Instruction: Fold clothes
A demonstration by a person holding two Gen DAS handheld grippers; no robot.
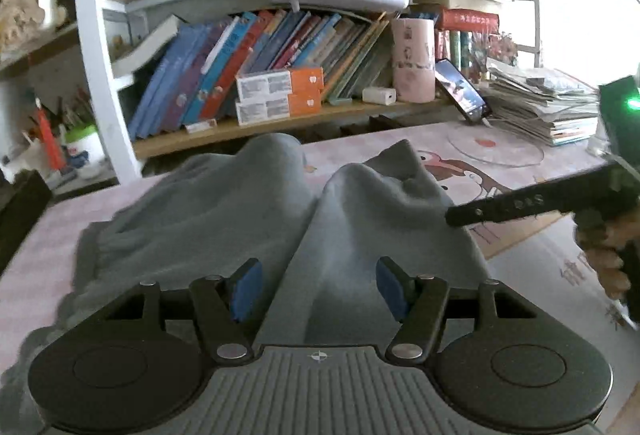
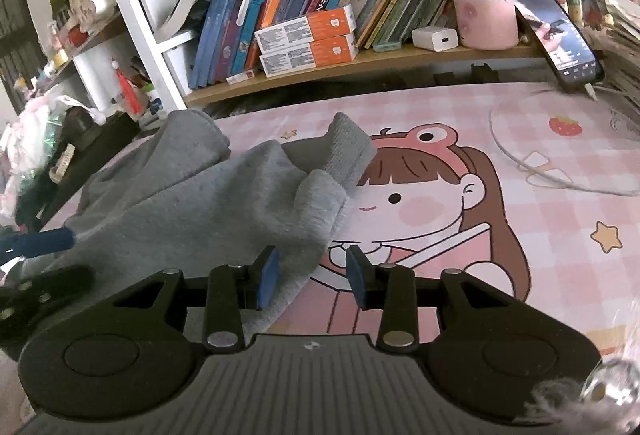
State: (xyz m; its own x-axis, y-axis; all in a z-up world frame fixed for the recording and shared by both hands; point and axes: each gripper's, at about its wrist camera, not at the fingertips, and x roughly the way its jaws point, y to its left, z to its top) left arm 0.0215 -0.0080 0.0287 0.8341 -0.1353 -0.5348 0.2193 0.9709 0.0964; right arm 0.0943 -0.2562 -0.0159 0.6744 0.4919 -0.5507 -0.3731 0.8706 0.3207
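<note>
Now both grippers spread, empty: left gripper (image 1: pixel 319 289) over grey garment (image 1: pixel 224 203), right gripper (image 2: pixel 313 277) straddling its edge

Each claw, left (image 1: pixel 319 289) and right (image 2: pixel 313 277), is black, with blue pads (image 1: pixel 247 289), silver screws, round side discs and a ribbed grey base.

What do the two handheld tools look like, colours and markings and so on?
Both tools look alike: the left tool and right tool each have a matte black body with two round discs, black linkage arms with silver rivets, blue pads on the fingers, and a ribbed grey centre plate bearing a small crosshair mark. No cables show. Seen from the left wrist, a green light glows beside the right tool.
</note>
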